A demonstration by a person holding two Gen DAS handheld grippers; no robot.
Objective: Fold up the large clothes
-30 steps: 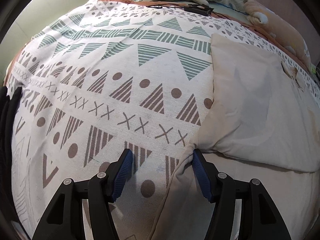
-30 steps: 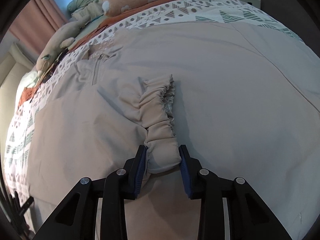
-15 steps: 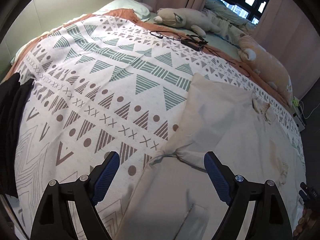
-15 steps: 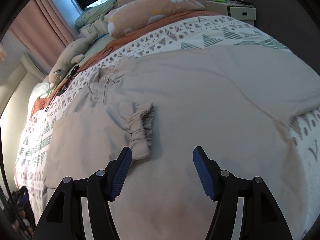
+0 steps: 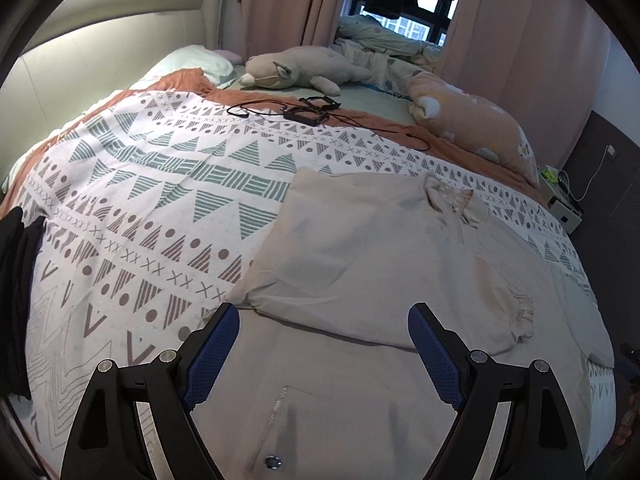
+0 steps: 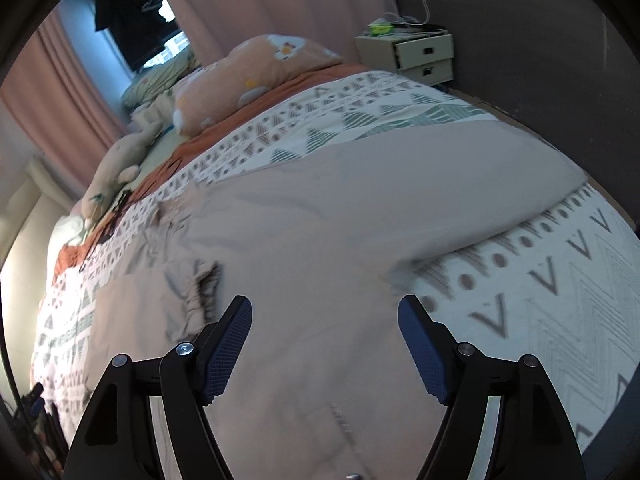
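Item: beige garment point(image 5: 372, 240), large, lying flat on the patterned blanket point(image 5: 152, 184) of the bed, one sleeve folded in across the chest with its gathered cuff point(image 5: 516, 320) resting on the body.

Left gripper point(image 5: 324, 348): released, nothing between its blue pads, above the garment's lower front. Its jaws have just been opening.

Right gripper point(image 6: 325, 334): likewise let go, jaws just opening wider, nothing between them, over the garment's middle.

Risks, as we judge them:
- The folded sleeve lies loose; a pull on the body cloth could drag it back out of place.
- The far sleeve point(image 6: 460, 184) spreads toward the bed's edge near the dark wall point(image 6: 560, 60); a careless tug could let it slide over.
- A grip taking both layers, or catching the blanket beneath, would bunch the fold.
- The right view is blurred, so we cannot read the seams there well.

Edges and room:
- Wide bare blanket to the garment's left side; ample room there.
- Soft toy point(image 5: 296, 68), pillow point(image 5: 472, 124) and a black cable point(image 5: 280, 112) sit well apart, toward the window.
- Dark clothing point(image 5: 18, 288) hangs at the near left edge.
- Small drawer unit point(image 6: 416, 56) stands beyond the bed.
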